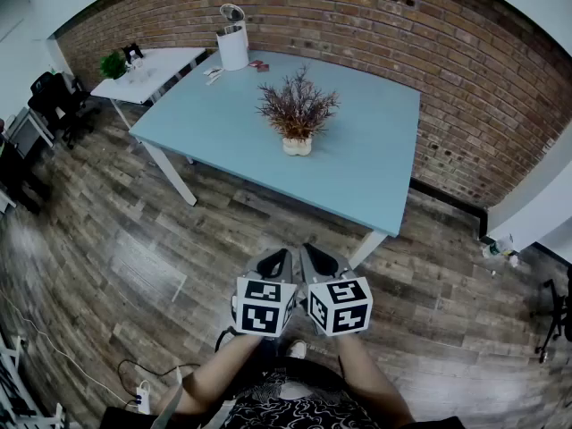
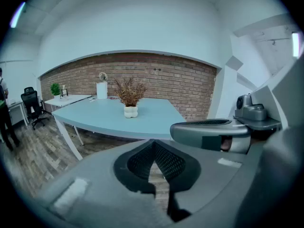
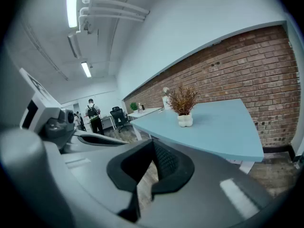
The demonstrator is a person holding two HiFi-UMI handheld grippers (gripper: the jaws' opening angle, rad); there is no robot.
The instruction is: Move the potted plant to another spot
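Open tabletop (image 1: 375, 155) all round the potted plant (image 1: 298, 114) — white canister (image 1: 233, 45) well apart at the far edge.

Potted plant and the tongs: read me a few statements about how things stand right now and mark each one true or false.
1. The potted plant stands upright on the blue table. True.
2. The right tongs grip the plant's pot. False: they are shut on nothing and are held short of the table.
3. A white container stands near the table's far edge, by the brick wall. True.
4. The left tongs are wide open. False: their jaws are together and empty.
5. The two tongs are far apart, one on each side of the plant. False: they are side by side, close to the person's body.
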